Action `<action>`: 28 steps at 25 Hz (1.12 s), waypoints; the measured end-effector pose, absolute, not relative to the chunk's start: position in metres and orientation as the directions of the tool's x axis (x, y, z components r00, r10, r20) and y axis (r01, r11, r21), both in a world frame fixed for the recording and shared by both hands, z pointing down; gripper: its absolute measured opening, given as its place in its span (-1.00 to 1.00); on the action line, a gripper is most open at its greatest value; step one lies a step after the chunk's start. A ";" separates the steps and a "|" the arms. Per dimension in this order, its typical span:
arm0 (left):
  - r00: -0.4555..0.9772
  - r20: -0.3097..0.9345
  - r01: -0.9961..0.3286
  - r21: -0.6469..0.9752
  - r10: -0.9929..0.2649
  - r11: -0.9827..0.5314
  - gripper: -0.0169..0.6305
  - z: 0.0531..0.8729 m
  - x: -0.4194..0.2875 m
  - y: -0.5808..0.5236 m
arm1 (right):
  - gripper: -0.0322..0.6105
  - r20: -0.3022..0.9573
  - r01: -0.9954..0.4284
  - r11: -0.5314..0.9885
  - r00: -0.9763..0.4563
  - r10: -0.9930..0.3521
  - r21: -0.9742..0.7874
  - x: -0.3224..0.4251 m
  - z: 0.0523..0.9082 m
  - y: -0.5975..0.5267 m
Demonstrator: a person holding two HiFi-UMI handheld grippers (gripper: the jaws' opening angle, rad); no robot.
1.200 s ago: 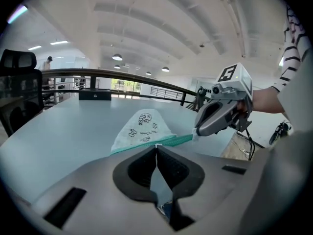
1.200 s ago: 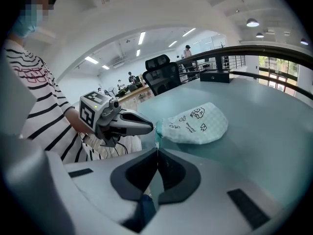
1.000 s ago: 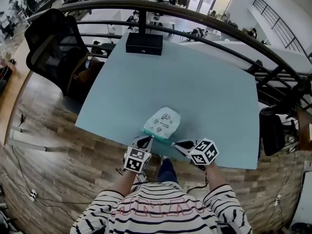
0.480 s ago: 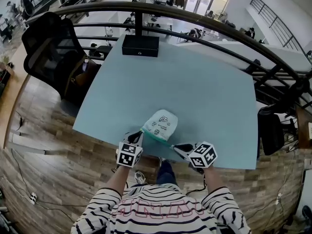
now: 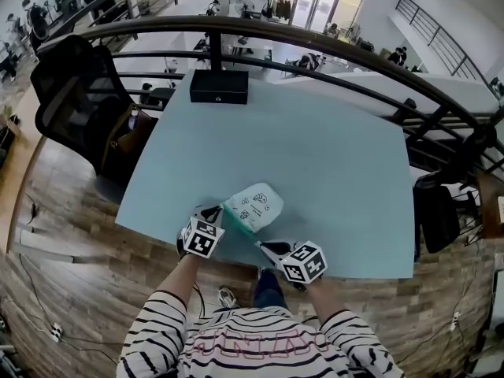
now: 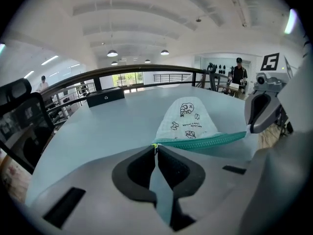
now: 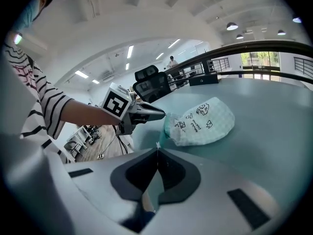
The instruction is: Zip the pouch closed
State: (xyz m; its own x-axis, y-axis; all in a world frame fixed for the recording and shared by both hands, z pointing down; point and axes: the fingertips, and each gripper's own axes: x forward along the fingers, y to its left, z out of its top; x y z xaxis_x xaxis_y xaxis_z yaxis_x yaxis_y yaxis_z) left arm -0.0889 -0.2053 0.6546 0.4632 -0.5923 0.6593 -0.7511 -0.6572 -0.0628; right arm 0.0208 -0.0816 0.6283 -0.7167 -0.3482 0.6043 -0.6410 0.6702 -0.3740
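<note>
One pouch (image 5: 253, 205) (teal zipper (image 6: 205, 141)) between two pairs of pinching fingers: left gripper (image 5: 219, 210), right gripper (image 5: 262, 246).

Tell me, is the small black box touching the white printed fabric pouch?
No, the small black box sits at the pale blue table's far edge, the white printed fabric pouch near the front.

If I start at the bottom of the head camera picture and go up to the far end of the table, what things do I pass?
Striped shirt → right gripper → pouch → black box → railing. The left gripper sits level with the pouch, so it is left out.
</note>
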 end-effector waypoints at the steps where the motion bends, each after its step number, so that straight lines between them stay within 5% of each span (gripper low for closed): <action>1: 0.454 0.671 -0.747 -0.071 -0.586 -0.661 -0.86 0.657 -0.090 -0.209 | -0.81 0.604 -0.648 0.663 -0.712 -0.356 -0.373 0.017 0.630 -0.083; 28: 0.365 0.706 -0.773 -0.134 -0.607 -0.620 -0.85 0.667 -0.122 -0.219 | -0.80 0.537 -0.797 0.529 -0.594 -0.599 -0.291 0.029 0.602 -0.115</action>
